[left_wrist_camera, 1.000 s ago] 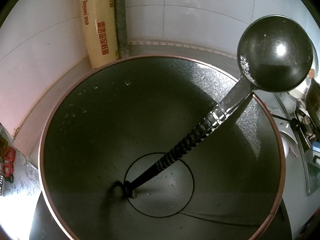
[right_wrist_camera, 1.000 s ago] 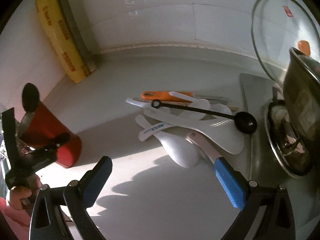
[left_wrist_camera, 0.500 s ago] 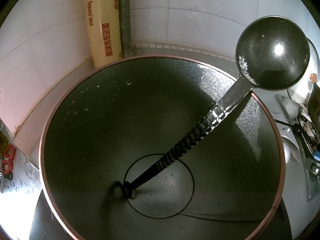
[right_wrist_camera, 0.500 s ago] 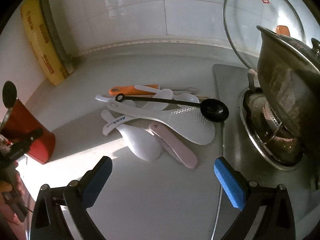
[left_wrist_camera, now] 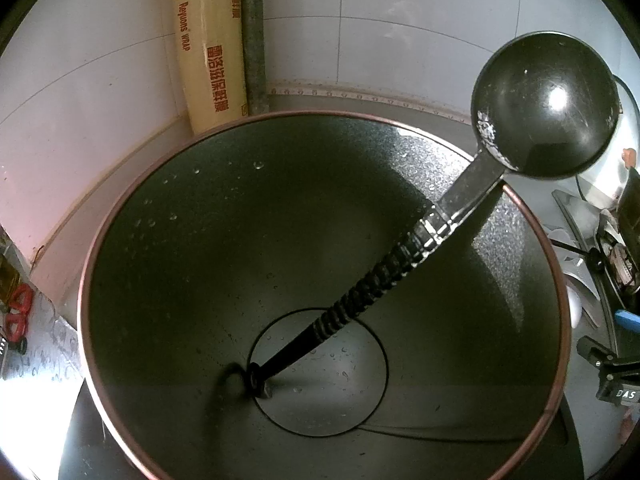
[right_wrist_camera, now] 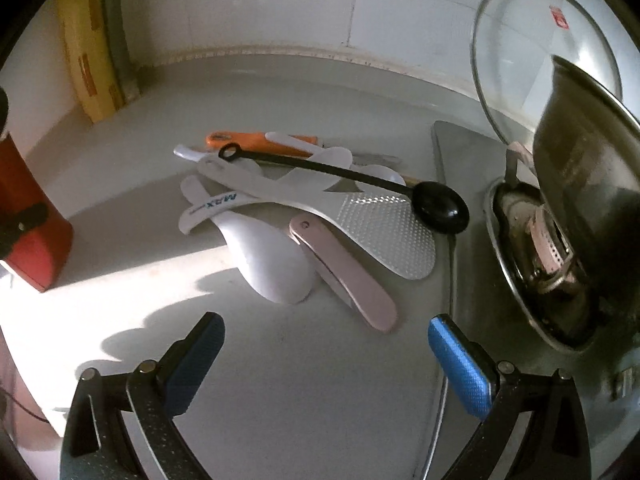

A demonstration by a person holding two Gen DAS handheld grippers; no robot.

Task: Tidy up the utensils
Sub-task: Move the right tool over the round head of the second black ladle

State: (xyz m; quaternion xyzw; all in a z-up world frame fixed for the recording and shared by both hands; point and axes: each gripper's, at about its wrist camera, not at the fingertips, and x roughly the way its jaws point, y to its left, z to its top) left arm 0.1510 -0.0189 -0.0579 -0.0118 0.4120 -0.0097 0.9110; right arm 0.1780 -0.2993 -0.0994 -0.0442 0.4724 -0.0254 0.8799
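I look down into a red, dark-lined utensil holder [left_wrist_camera: 120, 240] in the left wrist view. A black ladle [left_wrist_camera: 544, 104] stands in it, handle end on the bottom. In the right wrist view the holder [right_wrist_camera: 36, 248] is at the left edge, with one finger of my left gripper [right_wrist_camera: 24, 218] pressed against its side. My right gripper [right_wrist_camera: 326, 334] hangs open over the white counter, just short of a pile of utensils: a black spoon [right_wrist_camera: 344, 176], a dimpled white rice paddle [right_wrist_camera: 372, 224], a pink paddle [right_wrist_camera: 348, 276], a plain white paddle [right_wrist_camera: 268, 256] and an orange-handled tool [right_wrist_camera: 256, 140].
A metal pot [right_wrist_camera: 588, 184] sits on a gas stove [right_wrist_camera: 520, 264] right of the pile, with a glass lid [right_wrist_camera: 532, 52] leaning on the tiled wall behind. A yellow wrap box [right_wrist_camera: 92, 52] stands in the back left corner.
The right gripper has sunk and swung right, so the utensil pile is larger and nearer its open fingers. The holder and ladle have stayed put.
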